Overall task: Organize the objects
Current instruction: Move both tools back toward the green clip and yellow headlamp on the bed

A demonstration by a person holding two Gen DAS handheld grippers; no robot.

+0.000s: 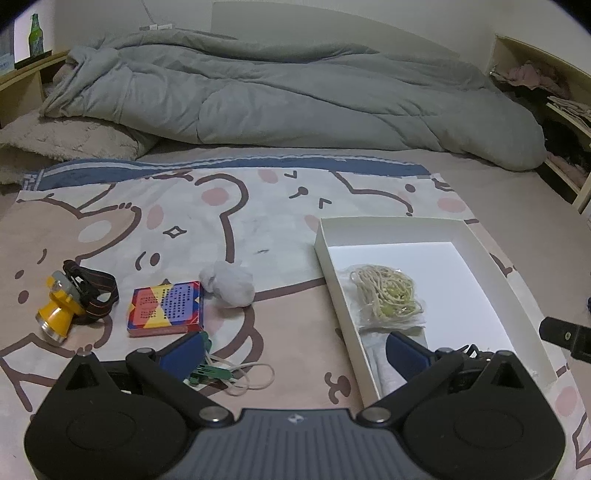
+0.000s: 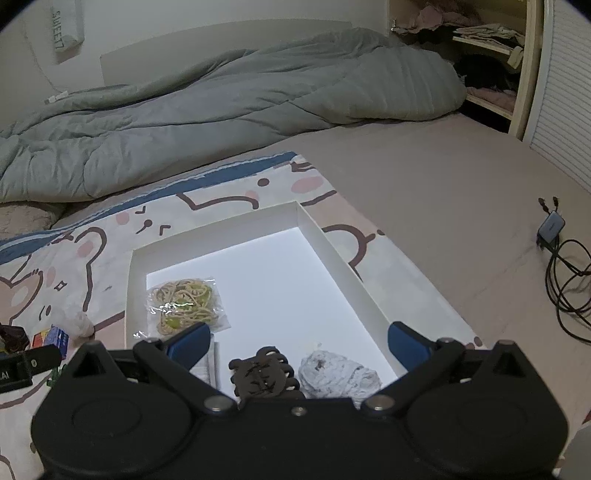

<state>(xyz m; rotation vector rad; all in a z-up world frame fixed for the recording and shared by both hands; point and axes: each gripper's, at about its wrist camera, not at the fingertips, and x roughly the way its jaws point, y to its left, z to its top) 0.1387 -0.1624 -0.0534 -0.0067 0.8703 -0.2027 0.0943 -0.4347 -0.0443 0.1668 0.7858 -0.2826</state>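
A shallow white box (image 1: 480, 254) (image 2: 332, 251) lies on a cartoon-print cloth on the bed. Inside it lie a clear bag of beige rubber bands (image 1: 386, 293) (image 2: 184, 304), a dark hair claw (image 2: 263, 376) and a crumpled white wad (image 2: 338, 373). Left of the box lie a yellow headlamp (image 1: 62, 304), a colourful card box (image 1: 166, 308), a white crumpled ball (image 1: 229, 282), and a green clip with loose rubber bands (image 1: 236, 373). My left gripper (image 1: 295, 350) is open over the box's left wall. My right gripper (image 2: 299, 343) is open above the claw and wad, holding nothing.
A grey duvet (image 1: 277, 96) is bunched across the far side of the bed. A bedside shelf with a green bottle (image 1: 35, 35) stands far left; open shelves with clothes (image 2: 487, 55) stand at the right. A charger with black cables (image 2: 557, 254) lies on the sheet.
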